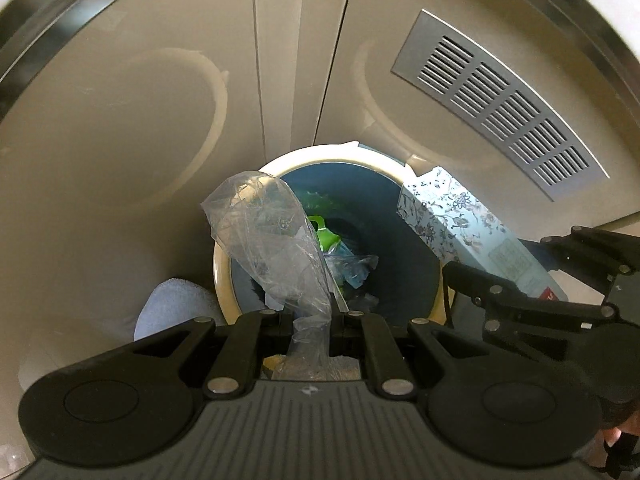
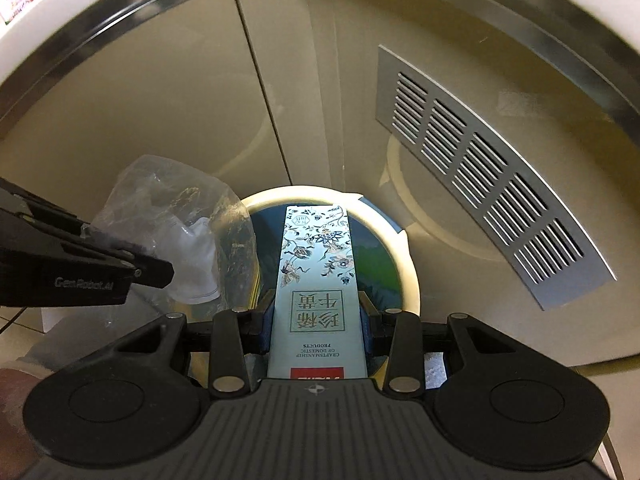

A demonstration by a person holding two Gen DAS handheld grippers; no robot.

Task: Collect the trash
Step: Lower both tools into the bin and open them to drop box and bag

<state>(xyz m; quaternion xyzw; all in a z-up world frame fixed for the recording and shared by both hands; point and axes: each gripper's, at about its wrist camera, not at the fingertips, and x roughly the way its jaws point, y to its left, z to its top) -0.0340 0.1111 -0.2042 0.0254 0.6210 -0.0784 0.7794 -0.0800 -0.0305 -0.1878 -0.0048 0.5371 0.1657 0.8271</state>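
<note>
A round trash bin with a cream rim and blue inside stands below both grippers; green and clear plastic trash lies in it. My left gripper is shut on a crumpled clear plastic bag that hangs over the bin's left rim. My right gripper is shut on a long pale blue floral box held over the bin. The box and the right gripper also show in the left wrist view. The bag and left gripper show in the right wrist view.
Beige cabinet doors stand behind the bin, with a metal vent grille on the right door. A pale blue cloth lies left of the bin. A metal-edged counter runs above.
</note>
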